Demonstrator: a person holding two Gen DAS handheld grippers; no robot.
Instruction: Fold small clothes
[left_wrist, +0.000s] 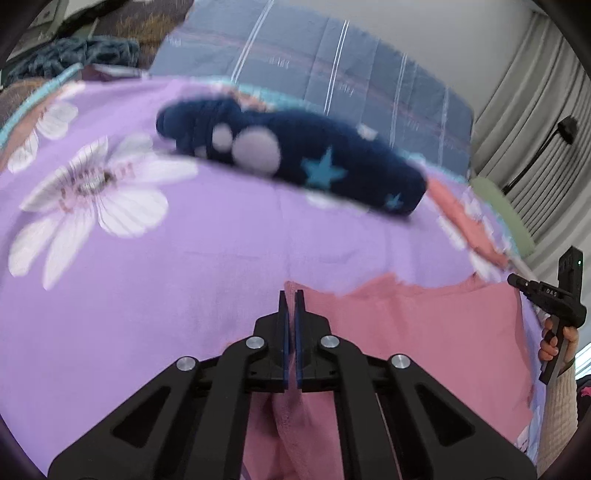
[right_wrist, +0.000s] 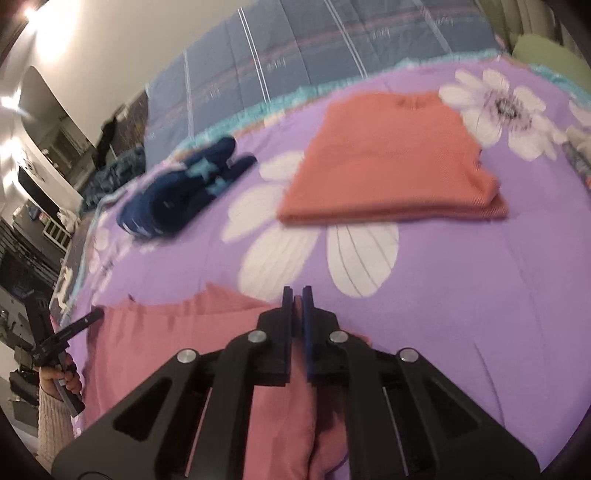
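A pink garment (left_wrist: 406, 332) (right_wrist: 166, 350) lies spread on the purple flowered bedspread (left_wrist: 147, 295) (right_wrist: 498, 295), close to me. My left gripper (left_wrist: 291, 295) is shut on the garment's left corner, and pink cloth hangs bunched below its jaws. My right gripper (right_wrist: 297, 291) is shut on the garment's right corner, with cloth pinched between its blue pads. Each gripper also shows at the edge of the other's view, held in a hand. Further back lie a crumpled navy garment (left_wrist: 295, 155) (right_wrist: 173, 199) with stars and dots, and a folded orange garment (right_wrist: 391, 158).
A blue striped quilt (left_wrist: 332, 55) (right_wrist: 295, 55) covers the far side of the bed. A green cushion (left_wrist: 506, 214) (right_wrist: 543, 48) sits at the bed's far right, with grey curtains (left_wrist: 546, 92) behind. A knitted sleeve (right_wrist: 51, 424) and dark furniture are at the left.
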